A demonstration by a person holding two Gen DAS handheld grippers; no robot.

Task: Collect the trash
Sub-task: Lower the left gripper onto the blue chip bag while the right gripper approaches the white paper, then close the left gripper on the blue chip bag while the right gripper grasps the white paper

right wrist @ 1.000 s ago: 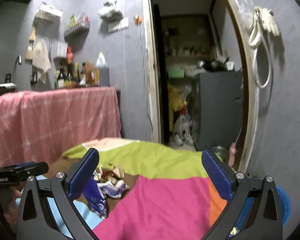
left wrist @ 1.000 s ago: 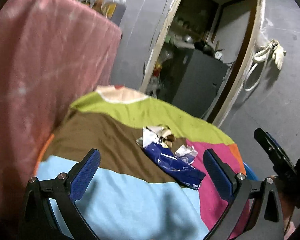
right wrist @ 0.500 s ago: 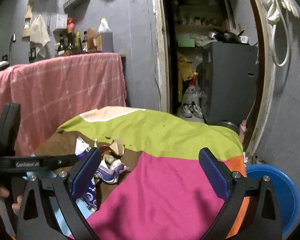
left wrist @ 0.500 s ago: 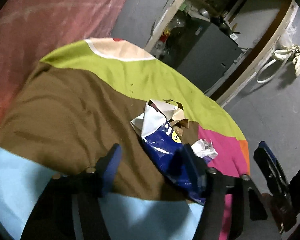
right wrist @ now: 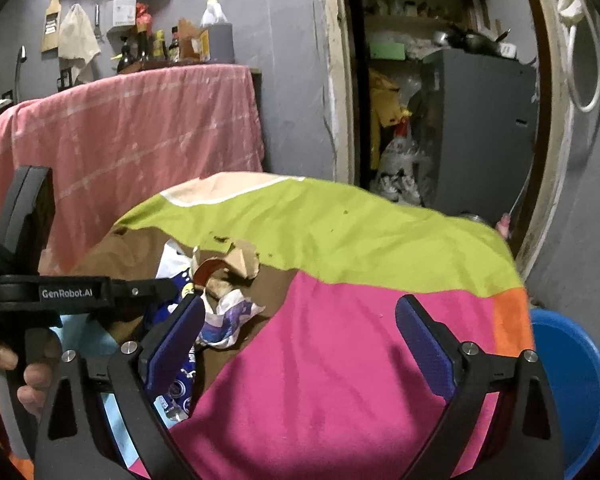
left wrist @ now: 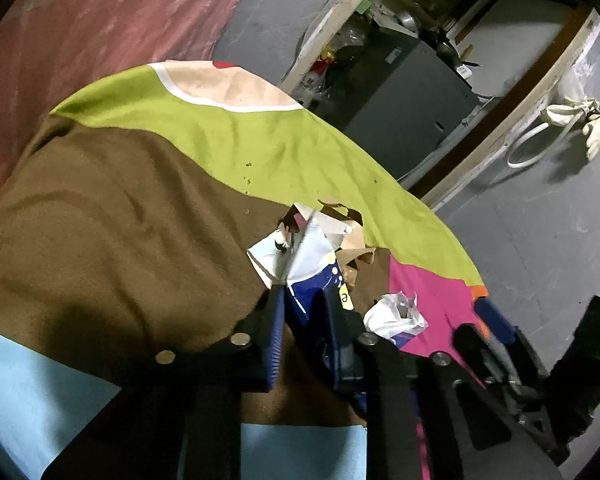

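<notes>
A small heap of trash lies on the round table with the multicoloured cloth. It holds a blue and white snack wrapper, torn brown cardboard and a crumpled white wrapper. My left gripper is shut on the blue wrapper, its fingers pinching it on both sides. In the right wrist view the left gripper reaches in from the left over the heap, where the cardboard and white wrapper show. My right gripper is open and empty above the pink part of the cloth.
A blue plastic basin stands low at the table's right edge. A pink-draped counter with bottles is behind the table. An open doorway with a grey cabinet is at the back right.
My left gripper moved forward and down to the heap and closed on the blue wrapper. My right gripper moved closer over the table and stayed open.
</notes>
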